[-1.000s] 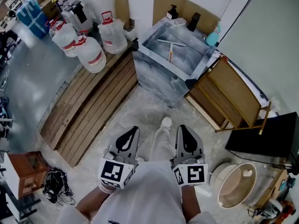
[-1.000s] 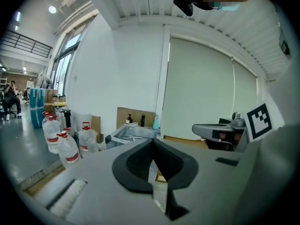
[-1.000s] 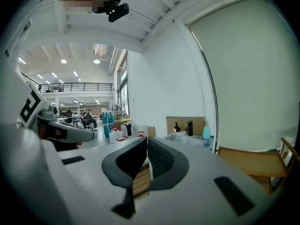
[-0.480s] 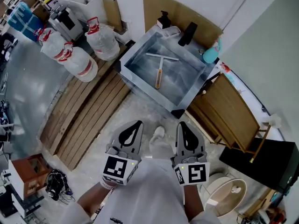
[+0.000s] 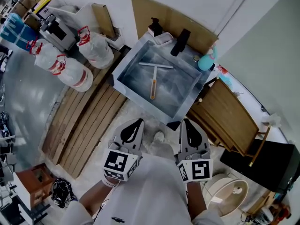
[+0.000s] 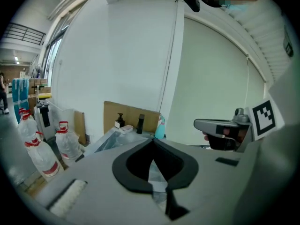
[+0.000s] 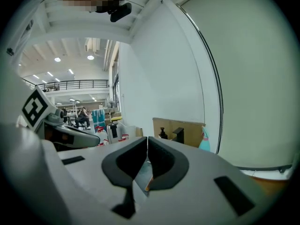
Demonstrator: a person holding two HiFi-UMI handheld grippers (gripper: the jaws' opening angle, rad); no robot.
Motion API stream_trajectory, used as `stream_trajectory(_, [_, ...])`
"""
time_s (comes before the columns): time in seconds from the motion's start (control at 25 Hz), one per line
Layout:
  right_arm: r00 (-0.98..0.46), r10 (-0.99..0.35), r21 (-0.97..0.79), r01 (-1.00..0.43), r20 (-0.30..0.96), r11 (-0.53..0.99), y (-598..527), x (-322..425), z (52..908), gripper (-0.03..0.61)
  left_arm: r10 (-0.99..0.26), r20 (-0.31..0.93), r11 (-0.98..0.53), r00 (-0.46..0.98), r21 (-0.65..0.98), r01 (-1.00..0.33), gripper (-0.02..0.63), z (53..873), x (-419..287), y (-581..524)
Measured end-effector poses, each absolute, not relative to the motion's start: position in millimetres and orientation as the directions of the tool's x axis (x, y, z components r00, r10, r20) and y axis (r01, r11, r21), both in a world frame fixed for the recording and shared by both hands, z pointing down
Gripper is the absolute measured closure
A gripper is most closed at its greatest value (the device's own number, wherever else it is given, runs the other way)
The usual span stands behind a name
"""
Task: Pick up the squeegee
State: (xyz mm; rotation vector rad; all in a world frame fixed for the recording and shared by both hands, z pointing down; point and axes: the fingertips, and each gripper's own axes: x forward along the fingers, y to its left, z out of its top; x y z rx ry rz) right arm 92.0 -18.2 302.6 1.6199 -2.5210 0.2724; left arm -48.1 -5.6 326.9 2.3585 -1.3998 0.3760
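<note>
Orange along its handle and pale at the head, the squeegee (image 5: 153,81) lies flat on the floor of the grey marbled basin (image 5: 143,106), roughly at its middle. Its long axis runs away from the person: the handle's free end points back toward them, and the crossbar blade lies square across the far end, toward the black tap (image 5: 180,36). The left tool (image 5: 133,125) and right tool (image 5: 188,125) hang side by side in front of the person, well short of the basin. Each has its jaws pressed together on nothing. The likely trouble from here is reaching in with the jaws closed. They would only nudge the thin handle across the smooth floor, so one tool must spread first. The basin's walls also force a steep approach, and the jaw tips could scrape the floor or slip off the handle. A pinch at the handle's near end may let the head droop or swing.
</note>
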Motion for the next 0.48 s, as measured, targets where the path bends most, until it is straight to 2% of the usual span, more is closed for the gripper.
stream_trajectory(0.48, [-0.345,-0.911,-0.06,-0.938,0.227,0.34,-65.3,60.2,304.4,0.572,-0.757,0.404,-0.484,0.514,0.183,-0.856,0.609,333.5,-78.2,-73.5])
